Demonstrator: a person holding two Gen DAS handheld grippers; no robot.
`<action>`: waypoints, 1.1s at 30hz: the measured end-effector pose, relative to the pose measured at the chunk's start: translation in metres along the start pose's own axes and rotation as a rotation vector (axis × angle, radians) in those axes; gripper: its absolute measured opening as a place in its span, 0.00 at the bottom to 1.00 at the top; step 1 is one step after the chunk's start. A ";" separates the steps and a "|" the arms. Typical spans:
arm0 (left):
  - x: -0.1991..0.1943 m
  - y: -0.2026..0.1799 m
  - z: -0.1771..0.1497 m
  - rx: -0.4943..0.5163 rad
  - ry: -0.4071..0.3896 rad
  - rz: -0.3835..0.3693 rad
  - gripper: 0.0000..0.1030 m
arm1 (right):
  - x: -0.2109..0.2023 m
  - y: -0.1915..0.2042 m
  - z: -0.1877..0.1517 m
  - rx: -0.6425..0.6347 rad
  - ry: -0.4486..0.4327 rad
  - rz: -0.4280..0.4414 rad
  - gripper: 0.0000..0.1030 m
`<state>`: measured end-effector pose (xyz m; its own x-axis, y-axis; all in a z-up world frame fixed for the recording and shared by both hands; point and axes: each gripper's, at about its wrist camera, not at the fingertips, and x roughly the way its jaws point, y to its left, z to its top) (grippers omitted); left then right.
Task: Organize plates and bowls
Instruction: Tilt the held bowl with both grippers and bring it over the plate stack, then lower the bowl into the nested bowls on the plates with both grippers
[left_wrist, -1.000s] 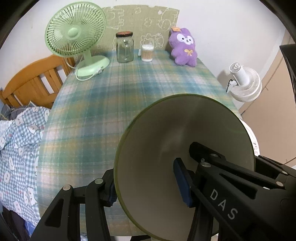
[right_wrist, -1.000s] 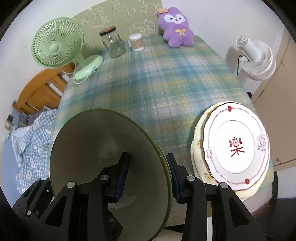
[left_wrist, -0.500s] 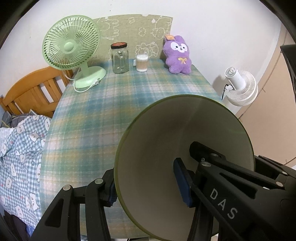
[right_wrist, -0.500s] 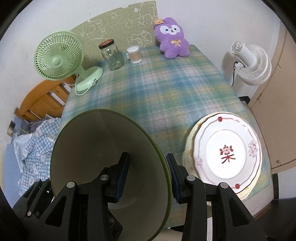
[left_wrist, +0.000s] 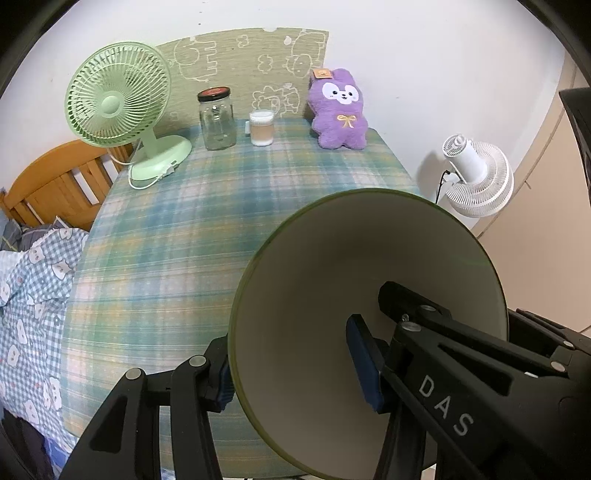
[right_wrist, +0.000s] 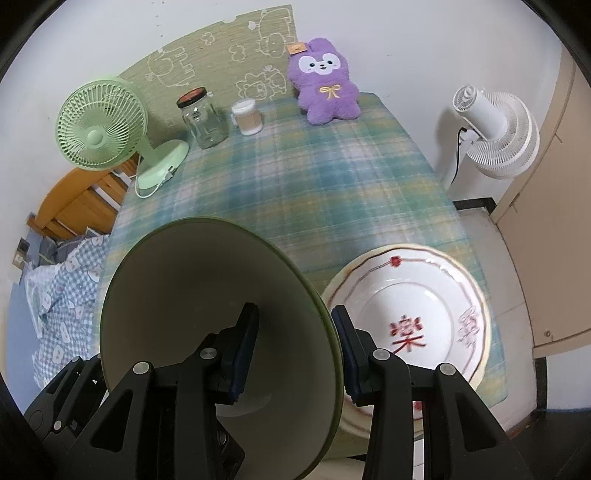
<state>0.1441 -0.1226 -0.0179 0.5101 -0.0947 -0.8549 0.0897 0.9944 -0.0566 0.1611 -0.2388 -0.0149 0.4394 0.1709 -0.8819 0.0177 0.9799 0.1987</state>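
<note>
A green bowl (left_wrist: 365, 314) is held above the near part of the table (left_wrist: 221, 221), tipped on its side so that its pale inside faces both cameras. It is gripped by both grippers at once, on opposite parts of its rim.

Left gripper (left_wrist: 295, 373): the jaws are closed onto the bowl's wall. One blue pad (left_wrist: 364, 365) lies inside the bowl, against the inner face; the other finger is pressed against the outside, at the rim's left edge. The rim passes between the two.

Right gripper (right_wrist: 291, 347): the jaws are likewise clamped on the bowl (right_wrist: 218, 325). The left pad (right_wrist: 243, 350) is seen inside the bowl and the right pad sits outside, against the rim's right edge.

Just right of the bowl, in the right wrist view, a white plate (right_wrist: 413, 317) with a red character is stacked on a cream plate (right_wrist: 334, 291), of which only the edge shows. The stack rests at the table's near right corner. The stack appears blurred.

At the far end of the table a green fan (left_wrist: 122, 99), a glass jar (left_wrist: 217, 118), a small cup (left_wrist: 261, 127) and a purple plush (left_wrist: 340, 110) are lined up. A white fan (left_wrist: 476, 177) stands off the table to the right.
</note>
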 end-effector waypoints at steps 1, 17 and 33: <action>0.002 -0.005 0.001 -0.003 0.001 0.001 0.53 | 0.000 -0.006 0.002 -0.003 0.002 0.000 0.43; 0.036 -0.078 0.004 -0.047 0.040 0.005 0.53 | 0.016 -0.086 0.017 -0.040 0.038 -0.005 0.43; 0.074 -0.109 -0.014 -0.114 0.107 0.044 0.53 | 0.056 -0.125 0.009 -0.092 0.128 0.010 0.43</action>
<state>0.1601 -0.2371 -0.0822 0.4169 -0.0518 -0.9075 -0.0317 0.9969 -0.0715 0.1920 -0.3523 -0.0852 0.3210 0.1871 -0.9284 -0.0713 0.9823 0.1733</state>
